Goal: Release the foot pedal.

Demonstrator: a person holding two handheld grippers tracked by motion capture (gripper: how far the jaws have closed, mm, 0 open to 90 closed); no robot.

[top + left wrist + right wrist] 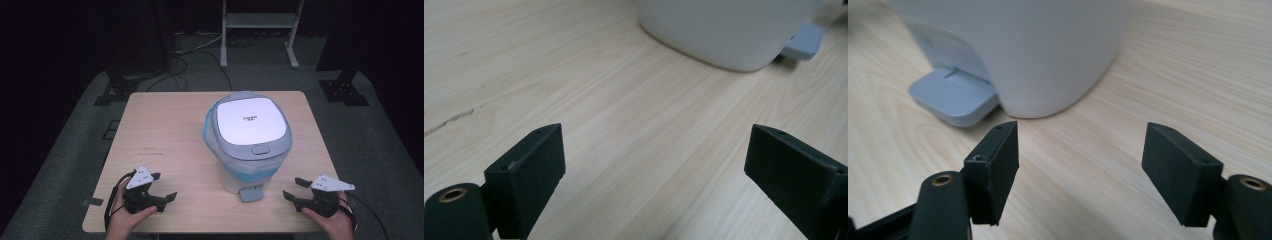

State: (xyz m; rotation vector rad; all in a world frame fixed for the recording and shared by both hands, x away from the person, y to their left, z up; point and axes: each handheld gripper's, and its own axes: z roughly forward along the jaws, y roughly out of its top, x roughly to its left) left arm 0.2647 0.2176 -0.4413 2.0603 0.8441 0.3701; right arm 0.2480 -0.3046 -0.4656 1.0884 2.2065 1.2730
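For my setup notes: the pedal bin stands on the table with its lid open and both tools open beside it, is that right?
Not quite: the pedal bin has its lid closed, as the high view shows. It does stand on the table, with the left tool and right tool open beside it.

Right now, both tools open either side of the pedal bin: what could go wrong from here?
1. The bin looks light and tall; a push from the left tool or right tool might slide or tip it.
2. The blue liner bunches out under the closed lid; a jaw could snag or tear it.
3. The pedal faces the table's near edge, between both tools; pressing it one-sided may rock the bin instead of opening it.
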